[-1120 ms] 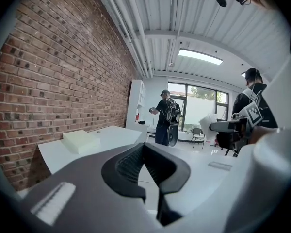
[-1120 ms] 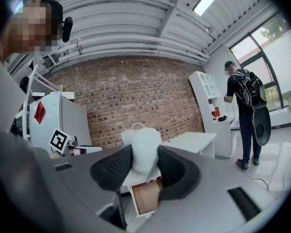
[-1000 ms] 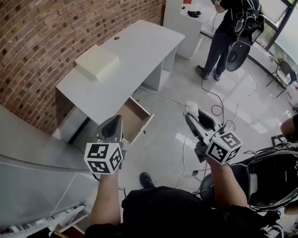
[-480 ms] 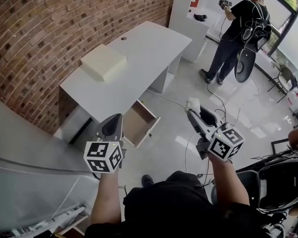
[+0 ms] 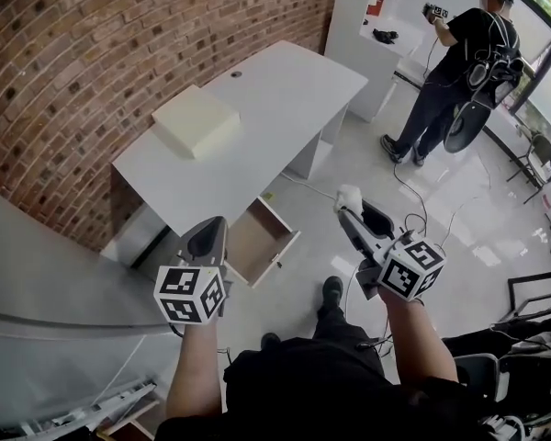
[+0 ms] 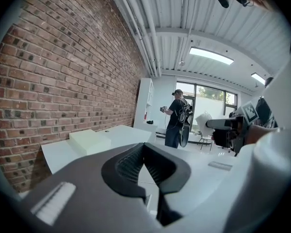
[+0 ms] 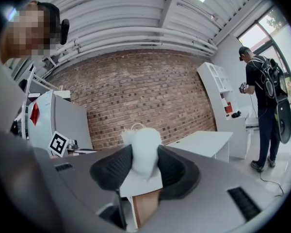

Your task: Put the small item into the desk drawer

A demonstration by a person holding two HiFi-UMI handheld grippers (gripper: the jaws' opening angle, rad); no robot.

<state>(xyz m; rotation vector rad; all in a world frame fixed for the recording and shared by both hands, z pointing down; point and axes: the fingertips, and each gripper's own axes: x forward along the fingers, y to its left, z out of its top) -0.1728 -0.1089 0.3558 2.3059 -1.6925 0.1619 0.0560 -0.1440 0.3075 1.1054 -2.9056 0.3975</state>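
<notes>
Head view: the right claw (image 5: 349,211) holds the small item (image 5: 350,196), a white, soft-looking lump, above the glossy floor (image 5: 441,219). The drawer (image 5: 260,241) stands pulled out from under the white tabletop (image 5: 275,90), its wood-brown inside open upward. It lies left of and below the right claw, and the left claw (image 5: 213,230) is the nearer one to it. A cream block (image 5: 196,120) lies on the tabletop beside the brick wall (image 5: 73,62).

Left gripper view: the left claw (image 6: 144,152) is closed on nothing, its dark ribbed pads meeting.

Right gripper view: the ribbed pads (image 7: 114,168) press both sides of the small item (image 7: 144,154), which is fluffy and rounded. The drawer (image 7: 145,205) shows as a brown panel just below it. The carry likely needs to go leftward and down.
</notes>
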